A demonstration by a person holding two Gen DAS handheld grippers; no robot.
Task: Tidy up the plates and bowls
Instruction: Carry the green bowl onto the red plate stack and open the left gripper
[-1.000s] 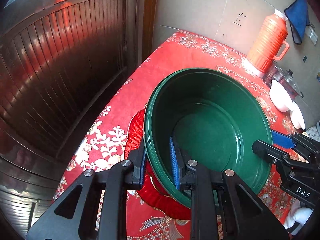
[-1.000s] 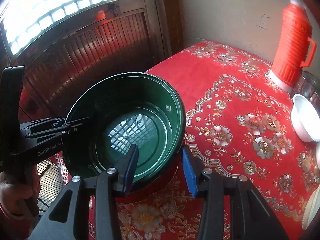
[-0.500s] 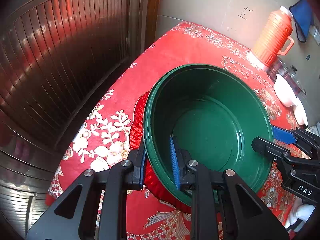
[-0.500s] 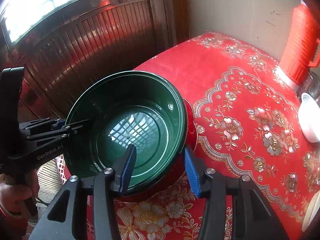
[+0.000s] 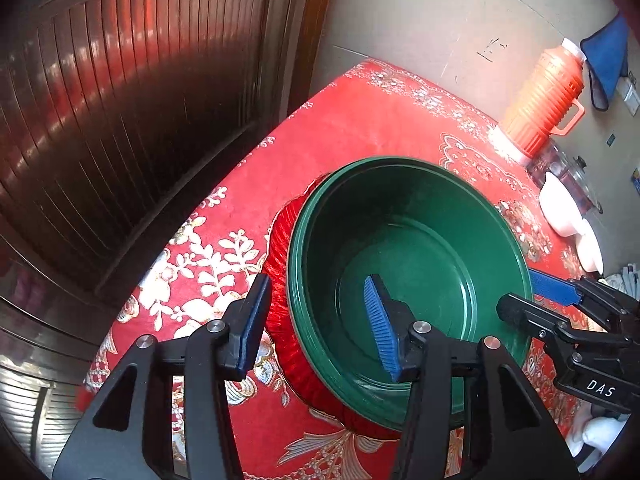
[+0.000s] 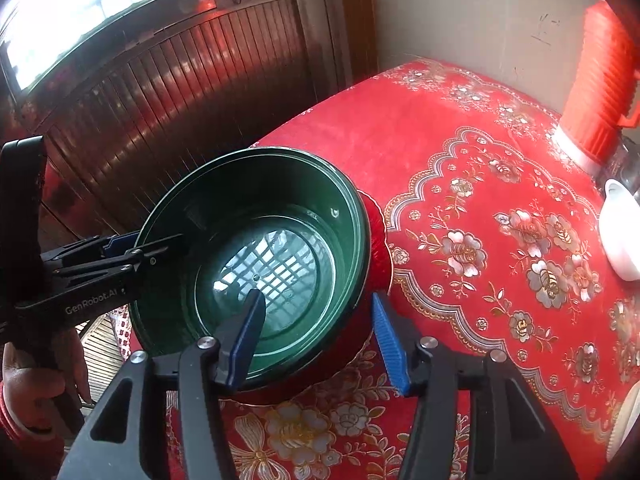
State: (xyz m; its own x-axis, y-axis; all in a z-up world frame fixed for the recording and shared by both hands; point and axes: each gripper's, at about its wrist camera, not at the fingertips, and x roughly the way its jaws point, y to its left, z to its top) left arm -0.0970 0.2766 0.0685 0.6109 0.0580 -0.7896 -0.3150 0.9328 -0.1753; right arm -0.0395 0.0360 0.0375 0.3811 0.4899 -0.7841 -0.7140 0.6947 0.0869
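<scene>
A large dark green bowl (image 5: 420, 248) (image 6: 272, 208) sits nested in a red ribbed bowl (image 5: 280, 240) (image 6: 378, 236) on the red floral tablecloth (image 5: 360, 120). My left gripper (image 5: 316, 322) (image 6: 156, 246) straddles the green bowl's near-left rim. Its jaws are opening, one pad inside the bowl and one outside the red bowl, both clear of the rims. My right gripper (image 6: 316, 330) (image 5: 534, 300) straddles the opposite rim the same way. Its jaws are also opening and do not press on the rim.
An orange thermos (image 5: 540, 92) (image 6: 604, 80) stands at the table's far right by the wall. White bowls (image 5: 560, 208) (image 6: 620, 236) and a glass-lidded pot (image 5: 568, 168) sit beside it. A dark wooden door (image 5: 120, 100) runs along the table's left edge. A person's hand (image 6: 32, 380) holds the left gripper.
The left jaws were shut on the green bowl's rim and have now spread off it. The right jaws have widened a little. Both hands have stayed in place.
</scene>
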